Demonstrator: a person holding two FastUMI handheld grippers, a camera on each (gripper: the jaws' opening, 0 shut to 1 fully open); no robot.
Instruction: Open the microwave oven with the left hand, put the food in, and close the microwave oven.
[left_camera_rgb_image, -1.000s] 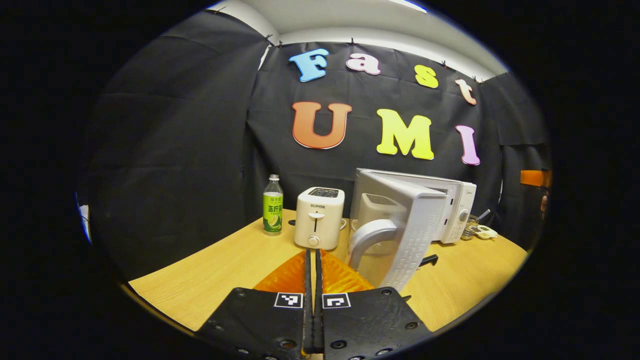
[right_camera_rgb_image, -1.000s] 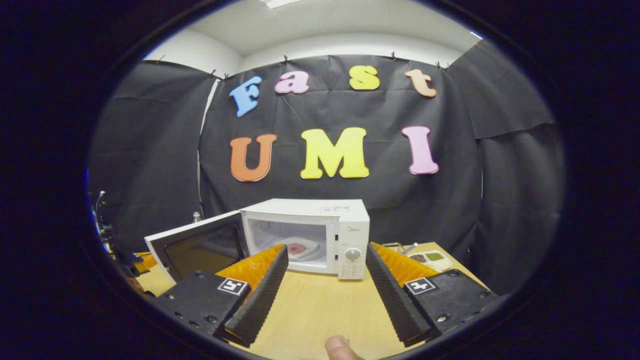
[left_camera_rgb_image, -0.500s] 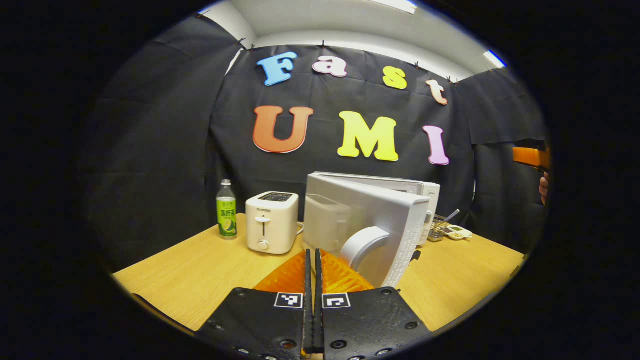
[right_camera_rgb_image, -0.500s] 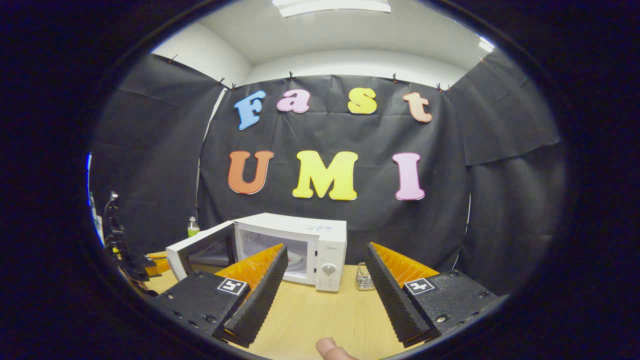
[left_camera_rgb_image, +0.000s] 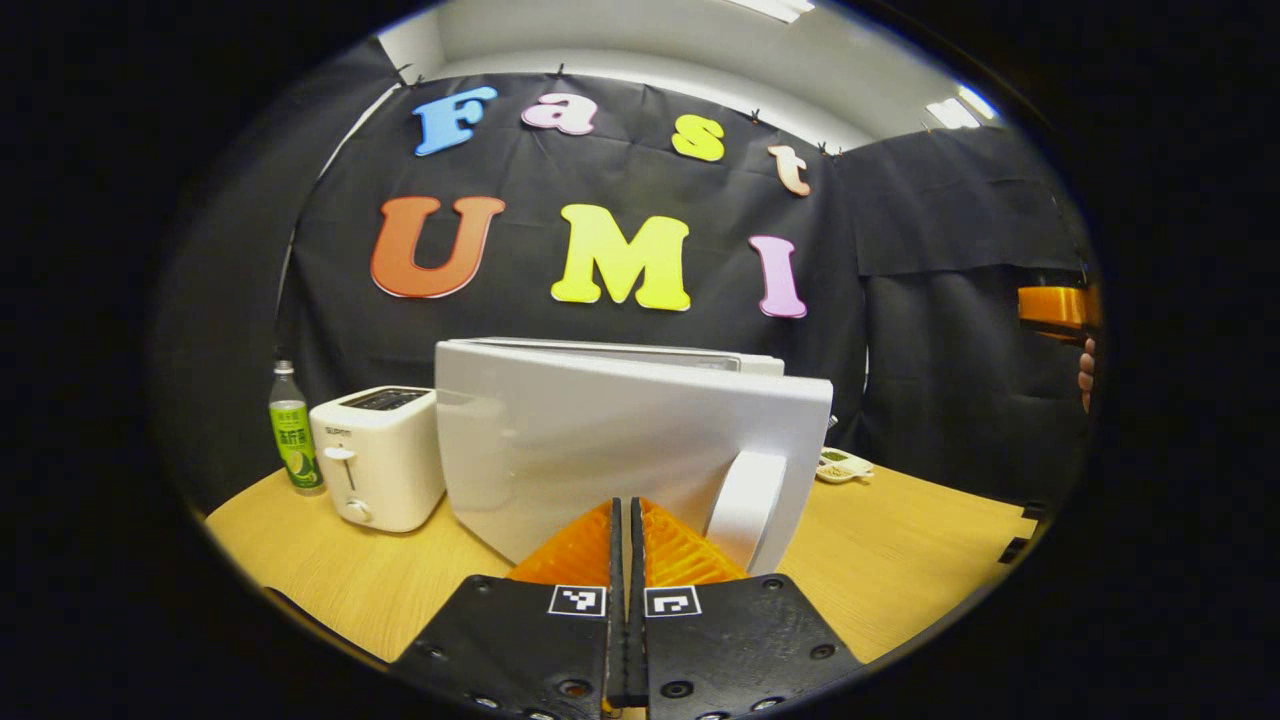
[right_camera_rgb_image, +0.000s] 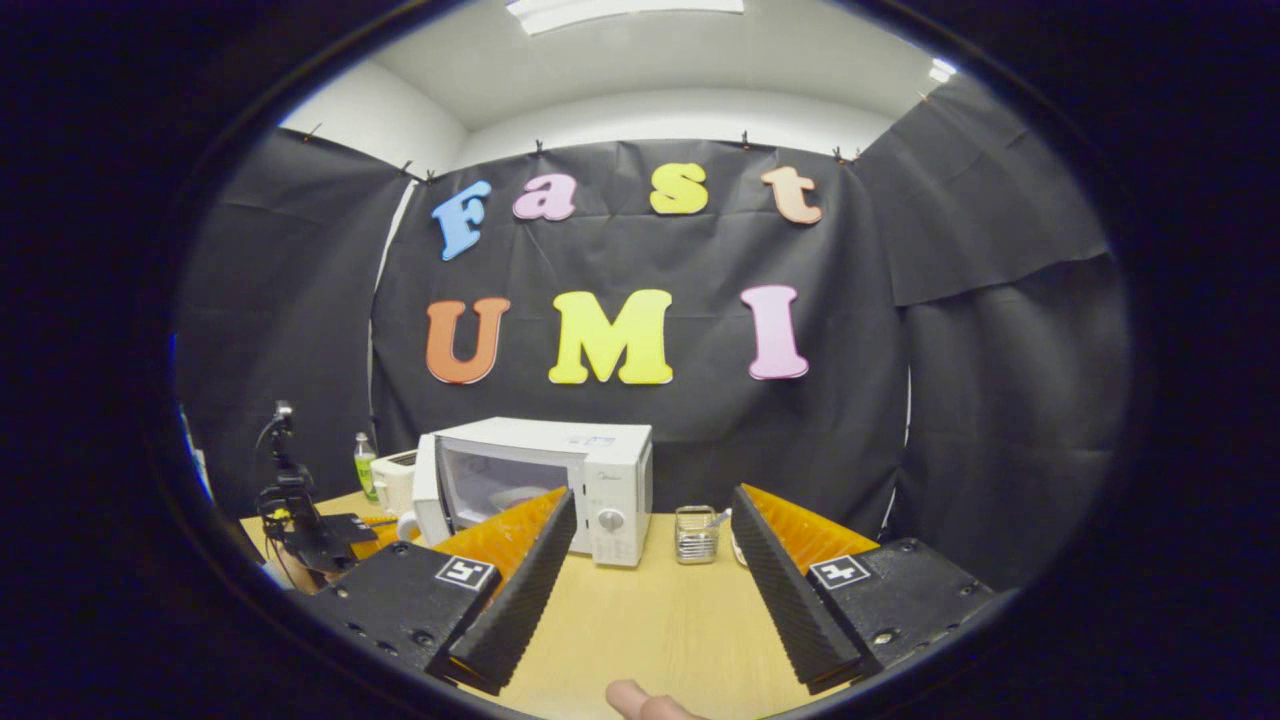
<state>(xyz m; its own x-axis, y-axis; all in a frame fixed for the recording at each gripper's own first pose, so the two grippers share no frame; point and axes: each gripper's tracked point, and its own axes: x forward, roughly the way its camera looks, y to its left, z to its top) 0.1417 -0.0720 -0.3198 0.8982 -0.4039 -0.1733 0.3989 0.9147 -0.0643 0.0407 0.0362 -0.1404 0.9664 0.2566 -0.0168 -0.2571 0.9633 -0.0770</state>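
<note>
The wooden table (right_camera_rgb_image: 640, 620) spreads wide under both my grippers. On it stands the white microwave oven (right_camera_rgb_image: 545, 485), and in the left gripper view its door (left_camera_rgb_image: 620, 440) swings across in front of me, nearly shut but still angled off the body, with the curved white handle (left_camera_rgb_image: 745, 505) at its right edge. Through the door's window in the right gripper view I can make out a pale plate (right_camera_rgb_image: 515, 497) inside, though the food on it is too dim to tell for sure. My left gripper (left_camera_rgb_image: 627, 520) has its fingers pressed together with nothing between them, the tips close against the door's outer face just left of the handle; whether they touch it I cannot tell. My right gripper (right_camera_rgb_image: 650, 545) hangs well back from the oven with its fingers spread wide apart and holding nothing. A white toaster (left_camera_rgb_image: 378, 455) stands just left of the door, and a green-labelled bottle (left_camera_rgb_image: 292, 430) just beyond that. A small metal basket (right_camera_rgb_image: 695, 533) sits right of the oven.
</note>
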